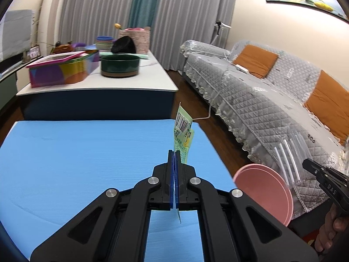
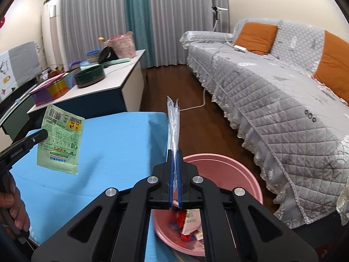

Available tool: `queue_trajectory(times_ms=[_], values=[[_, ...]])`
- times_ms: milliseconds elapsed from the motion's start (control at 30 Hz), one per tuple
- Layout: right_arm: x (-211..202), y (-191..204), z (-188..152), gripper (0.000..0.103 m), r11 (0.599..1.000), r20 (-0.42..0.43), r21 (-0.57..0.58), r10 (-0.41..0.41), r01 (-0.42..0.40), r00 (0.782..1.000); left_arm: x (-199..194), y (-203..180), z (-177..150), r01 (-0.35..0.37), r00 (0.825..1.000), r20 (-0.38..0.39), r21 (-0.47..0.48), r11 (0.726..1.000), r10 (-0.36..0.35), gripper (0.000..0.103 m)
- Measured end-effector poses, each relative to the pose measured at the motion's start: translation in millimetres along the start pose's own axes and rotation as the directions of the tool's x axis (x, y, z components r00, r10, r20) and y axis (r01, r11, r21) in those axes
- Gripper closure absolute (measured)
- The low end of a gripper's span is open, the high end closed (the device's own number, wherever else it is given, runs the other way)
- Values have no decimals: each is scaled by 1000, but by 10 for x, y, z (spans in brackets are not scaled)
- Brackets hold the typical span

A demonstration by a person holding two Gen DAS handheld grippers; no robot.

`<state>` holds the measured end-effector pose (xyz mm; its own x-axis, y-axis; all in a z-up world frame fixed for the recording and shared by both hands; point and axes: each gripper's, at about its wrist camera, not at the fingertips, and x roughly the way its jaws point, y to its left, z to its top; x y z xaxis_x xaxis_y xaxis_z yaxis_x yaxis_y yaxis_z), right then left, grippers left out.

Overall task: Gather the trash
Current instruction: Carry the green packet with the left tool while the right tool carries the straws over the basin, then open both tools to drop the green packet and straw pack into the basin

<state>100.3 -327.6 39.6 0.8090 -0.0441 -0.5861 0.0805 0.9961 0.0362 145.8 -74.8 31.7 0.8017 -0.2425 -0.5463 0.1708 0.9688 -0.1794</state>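
Left hand-held gripper (image 1: 175,152) pinching a green wrapper (image 1: 182,131) above the blue table (image 1: 76,163); right hand-held gripper (image 2: 174,152) pinching a clear wrapper (image 2: 173,122) over the pink basin (image 2: 240,174).

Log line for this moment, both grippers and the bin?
left gripper: shut on green packet | right gripper: shut on clear wrapper | pink basin: holds trash

The black gripper arms hide part of the blurry trash (image 2: 188,224) in the round pink plastic bowl (image 2: 220,170).
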Motion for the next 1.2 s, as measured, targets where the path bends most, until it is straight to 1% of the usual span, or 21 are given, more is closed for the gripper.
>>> queue_trajectory(times_ms=[200,367,533,633,867,1200], values=[[-7,-233,-33,100,999,-13,35,-39,39,999,7,-306,-9,70,997,10,37,997,-70,103],[-8,-369,-66,100,997,-22,47,-60,61,998,54,-538,-44,125,992,2,67,990,-125,103],[3,-492,-121,100,995,-43,56,-81,83,996,109,-846,-165,206,979,-35,111,972,-203,103],[16,-553,-141,100,994,-55,56,-95,98,994,150,-1008,-230,239,971,-54,140,961,-233,103],[47,-656,-203,100,991,-79,54,-114,118,990,331,-1298,-327,273,961,-100,171,947,-259,103],[69,-740,-226,100,991,-89,54,-121,126,989,439,-1503,-424,289,955,-132,211,934,-266,103]])
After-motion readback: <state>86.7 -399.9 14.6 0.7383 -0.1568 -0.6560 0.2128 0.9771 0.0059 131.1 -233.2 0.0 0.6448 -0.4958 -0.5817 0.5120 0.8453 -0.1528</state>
